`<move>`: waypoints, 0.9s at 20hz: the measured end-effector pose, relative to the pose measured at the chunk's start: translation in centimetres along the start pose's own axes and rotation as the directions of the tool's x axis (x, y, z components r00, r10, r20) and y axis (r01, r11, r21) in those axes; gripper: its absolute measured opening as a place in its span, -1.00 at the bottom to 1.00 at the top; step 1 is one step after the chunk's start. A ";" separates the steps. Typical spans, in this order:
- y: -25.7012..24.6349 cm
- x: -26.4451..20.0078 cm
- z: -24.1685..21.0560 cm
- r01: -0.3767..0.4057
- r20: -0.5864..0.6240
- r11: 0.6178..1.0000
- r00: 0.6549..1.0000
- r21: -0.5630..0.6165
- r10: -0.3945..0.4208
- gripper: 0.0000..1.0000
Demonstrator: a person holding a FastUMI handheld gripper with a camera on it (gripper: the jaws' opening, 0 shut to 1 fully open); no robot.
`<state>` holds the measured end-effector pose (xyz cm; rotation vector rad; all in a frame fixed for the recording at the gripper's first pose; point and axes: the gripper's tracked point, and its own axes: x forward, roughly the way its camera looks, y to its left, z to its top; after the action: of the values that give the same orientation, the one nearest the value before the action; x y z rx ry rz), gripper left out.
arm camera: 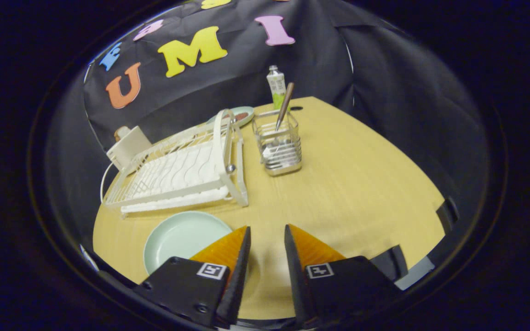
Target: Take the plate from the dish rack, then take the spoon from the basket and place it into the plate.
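Note:
A pale green plate (178,239) lies flat on the wooden table (352,193), just left of my left finger, which covers part of its rim. My gripper (267,232) hovers above the table with its fingers apart and nothing between them. Beyond the fingers stands a wire basket (279,146) holding a spoon (285,106) whose handle leans up and to the right. The white dish rack (182,168) sits to the left of the basket, behind the plate, with no dishes in it.
A small green-and-white bottle (276,86) stands behind the basket near the table's far edge. Another plate (242,115) lies behind the rack. A cream-coloured box (128,146) sits at the rack's far left corner.

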<state>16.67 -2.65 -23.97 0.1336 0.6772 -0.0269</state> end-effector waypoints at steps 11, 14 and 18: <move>-4.4 4.2 14.1 0.124 0.312 0.979 0.948 -0.162 -0.069 1.00; -3.1 6.8 16.5 0.064 0.312 0.984 0.950 -0.165 -0.010 1.00; -0.7 10.1 18.4 -0.071 0.261 0.987 0.959 -0.142 0.106 0.99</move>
<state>35.96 -5.60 -16.25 0.0317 0.3996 0.0849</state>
